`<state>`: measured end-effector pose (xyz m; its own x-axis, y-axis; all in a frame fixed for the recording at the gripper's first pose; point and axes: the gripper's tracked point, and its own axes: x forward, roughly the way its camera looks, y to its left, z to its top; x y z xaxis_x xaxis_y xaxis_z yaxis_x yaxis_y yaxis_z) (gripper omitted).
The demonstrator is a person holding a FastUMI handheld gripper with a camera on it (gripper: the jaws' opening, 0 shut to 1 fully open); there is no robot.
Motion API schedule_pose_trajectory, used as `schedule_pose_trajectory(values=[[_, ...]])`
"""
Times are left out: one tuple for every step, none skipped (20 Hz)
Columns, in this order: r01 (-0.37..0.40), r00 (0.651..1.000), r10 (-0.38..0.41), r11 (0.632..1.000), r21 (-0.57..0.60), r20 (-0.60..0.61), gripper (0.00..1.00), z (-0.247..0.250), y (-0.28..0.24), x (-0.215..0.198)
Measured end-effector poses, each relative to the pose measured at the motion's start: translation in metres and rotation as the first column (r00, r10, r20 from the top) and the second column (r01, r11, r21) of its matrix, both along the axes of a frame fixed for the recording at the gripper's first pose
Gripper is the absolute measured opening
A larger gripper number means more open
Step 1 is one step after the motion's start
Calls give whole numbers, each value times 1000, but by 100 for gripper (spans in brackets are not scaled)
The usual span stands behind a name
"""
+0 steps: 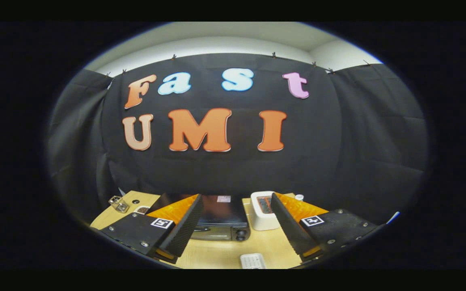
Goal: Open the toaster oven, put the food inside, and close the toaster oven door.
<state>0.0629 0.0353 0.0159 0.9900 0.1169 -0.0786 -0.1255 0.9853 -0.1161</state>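
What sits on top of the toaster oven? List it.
A small pale label lies on the toaster oven top; the open gripper fingers hide both top edges.

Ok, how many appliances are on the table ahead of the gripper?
2: the black toaster oven beyond the open gripper, seen between its fingers, and a white toaster just right of it. The fingers may hide others.

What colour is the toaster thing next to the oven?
White, with a dark slot on top, seen in the gripper view just beyond the open gripper, right of the black toaster oven.
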Motion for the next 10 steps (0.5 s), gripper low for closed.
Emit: schedule_pose_trajectory(values=[[10, 1000, -10, 1000, 2, 26, 99, 15, -11, -1], [19, 999, -19, 1000, 6, 51, 99, 28, -23, -3], [24, 997, -24, 1000, 10, 74, 99, 41, -34, -6], [28, 995, -29, 1000, 14, 96, 99, 53, -45, -8], [28, 993, -30, 999, 19, 115, 99, 63, -54, -11], [26, 991, -29, 999, 26, 129, 99, 71, -63, -14], [23, 990, -27, 999, 34, 138, 99, 77, -72, -17], [18, 989, -23, 999, 39, 149, 99, 82, -80, -19], [19, 986, -26, 999, 43, 162, 99, 86, -89, -21], [22, 985, -29, 999, 43, 172, 99, 88, -99, -21]])
